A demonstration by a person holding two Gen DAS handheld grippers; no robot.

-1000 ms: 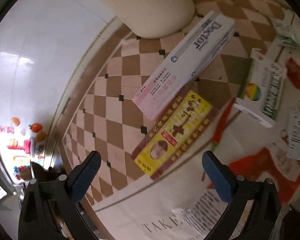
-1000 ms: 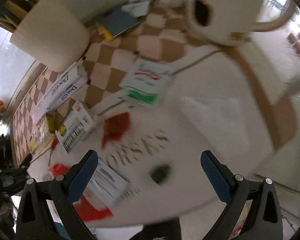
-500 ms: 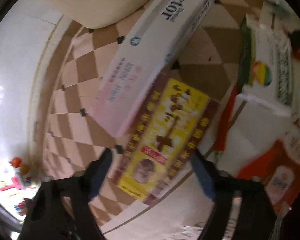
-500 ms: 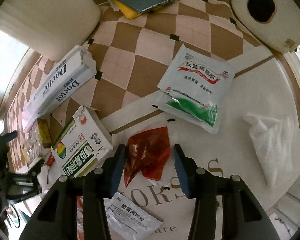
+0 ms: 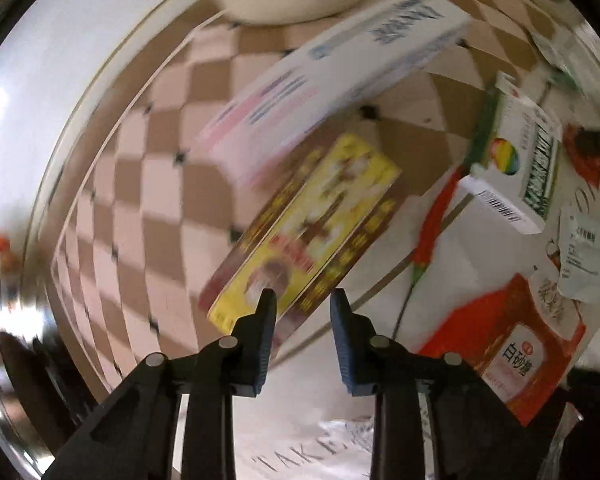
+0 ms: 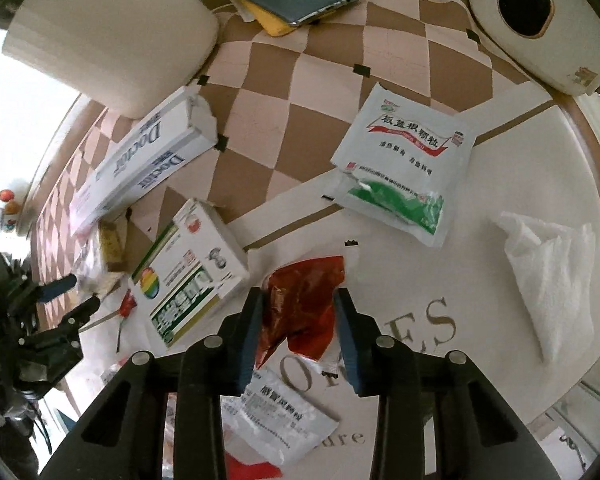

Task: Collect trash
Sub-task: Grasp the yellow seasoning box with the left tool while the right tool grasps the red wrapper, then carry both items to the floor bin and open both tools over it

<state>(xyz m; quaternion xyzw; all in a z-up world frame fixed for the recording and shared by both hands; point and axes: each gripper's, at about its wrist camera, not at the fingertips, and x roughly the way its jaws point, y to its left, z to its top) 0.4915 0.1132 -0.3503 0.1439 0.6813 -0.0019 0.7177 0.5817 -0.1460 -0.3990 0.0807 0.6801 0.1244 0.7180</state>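
Narrower now: hand-held gripper (image 6: 298,300) around crinkled red wrapper (image 6: 300,312)

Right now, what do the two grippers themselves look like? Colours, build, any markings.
Both match: the left gripper and right gripper each have black plastic jaws with triangular cutouts, lined inside with blue pads. Round silver rivets mark the pivots. No lettering, cables or sleeves are visible in either wrist view.

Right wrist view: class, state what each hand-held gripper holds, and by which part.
Right hand-held gripper straddles the red wrapper's middle; contact cannot be told. Left hand-held gripper closes on the yellow packet's near corner.
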